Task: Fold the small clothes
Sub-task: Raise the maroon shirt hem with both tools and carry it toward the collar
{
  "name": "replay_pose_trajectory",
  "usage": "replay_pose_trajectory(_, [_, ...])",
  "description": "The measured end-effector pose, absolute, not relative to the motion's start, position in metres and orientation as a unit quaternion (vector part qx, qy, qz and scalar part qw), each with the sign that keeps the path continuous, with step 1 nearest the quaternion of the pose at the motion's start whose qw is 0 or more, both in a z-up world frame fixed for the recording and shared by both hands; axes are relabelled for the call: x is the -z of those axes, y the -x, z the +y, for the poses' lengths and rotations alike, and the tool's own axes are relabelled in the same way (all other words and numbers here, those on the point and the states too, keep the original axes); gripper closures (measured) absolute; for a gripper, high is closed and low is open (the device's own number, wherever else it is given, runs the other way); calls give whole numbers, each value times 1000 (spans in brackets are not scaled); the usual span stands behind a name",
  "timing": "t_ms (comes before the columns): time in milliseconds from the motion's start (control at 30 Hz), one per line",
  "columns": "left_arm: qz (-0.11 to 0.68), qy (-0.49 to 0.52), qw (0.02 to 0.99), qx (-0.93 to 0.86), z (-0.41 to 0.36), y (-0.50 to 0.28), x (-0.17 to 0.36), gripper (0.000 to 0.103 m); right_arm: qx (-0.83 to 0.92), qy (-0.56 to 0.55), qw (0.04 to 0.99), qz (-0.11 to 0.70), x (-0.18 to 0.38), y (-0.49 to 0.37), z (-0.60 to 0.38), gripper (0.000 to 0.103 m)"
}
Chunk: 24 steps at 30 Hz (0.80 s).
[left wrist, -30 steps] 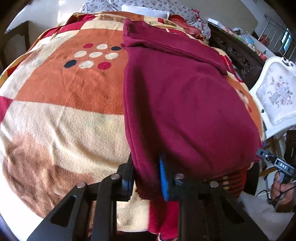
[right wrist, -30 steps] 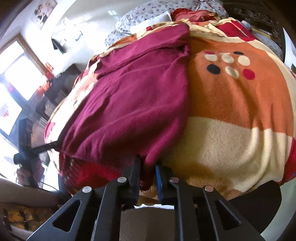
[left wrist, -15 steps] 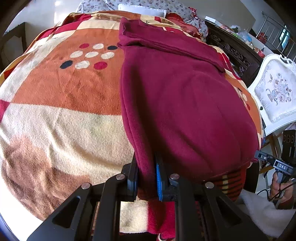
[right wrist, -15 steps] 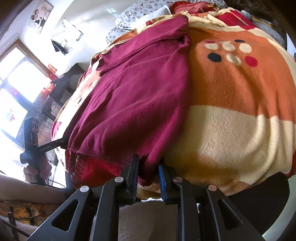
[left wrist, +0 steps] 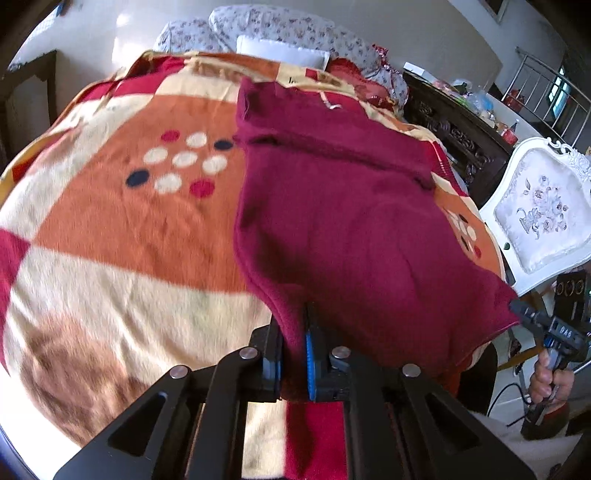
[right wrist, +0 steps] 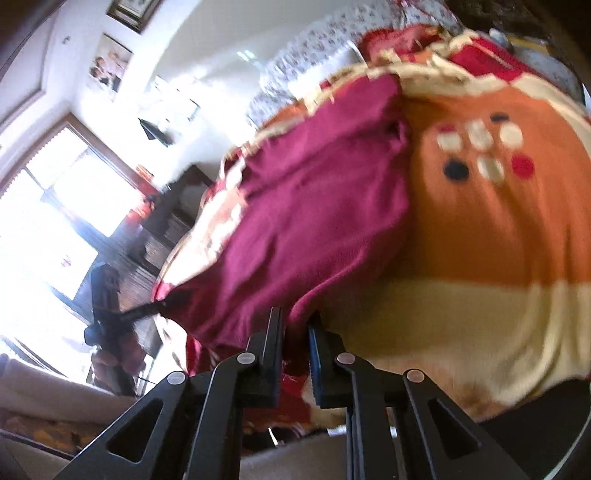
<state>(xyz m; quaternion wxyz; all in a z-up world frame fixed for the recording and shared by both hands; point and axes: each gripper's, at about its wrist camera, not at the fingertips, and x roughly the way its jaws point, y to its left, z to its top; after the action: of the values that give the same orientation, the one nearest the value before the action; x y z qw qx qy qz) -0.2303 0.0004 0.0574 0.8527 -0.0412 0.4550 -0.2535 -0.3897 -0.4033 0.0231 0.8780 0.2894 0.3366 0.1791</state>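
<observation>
**Both jaws clamped on the maroon fleece, one hem corner each**

Jaws first: my left gripper is pinched narrow on the near hem of the maroon garment, fabric squeezed between the black pad and the blue pad. My right gripper has the other near corner of the same garment, a fold of it running down between the two pads, which sit close together.

From the left wrist view, the garment lies spread along the right half of the bed, over an orange, cream and red blanket. Its far end is folded across into a thick band near the floral pillows. The near edge is lifted off the blanket and sags between my two grips. Off at the right edge of that view you can spot my right gripper biting the far-right corner of the hem, with my hand around its handle.

A dot pattern on the blanket sits just left of the garment. A white carved chair stands right of the bed, with a dark wooden cabinet beyond it. The right wrist view is pretty blurry, with a bright window on the left.
</observation>
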Motion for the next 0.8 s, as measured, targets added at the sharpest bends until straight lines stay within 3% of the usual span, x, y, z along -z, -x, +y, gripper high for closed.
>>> replay_pose_trajectory(800, [393,10,894,217,-36,163,-96,94,-135,-268,915,269,-82,311,-420,92])
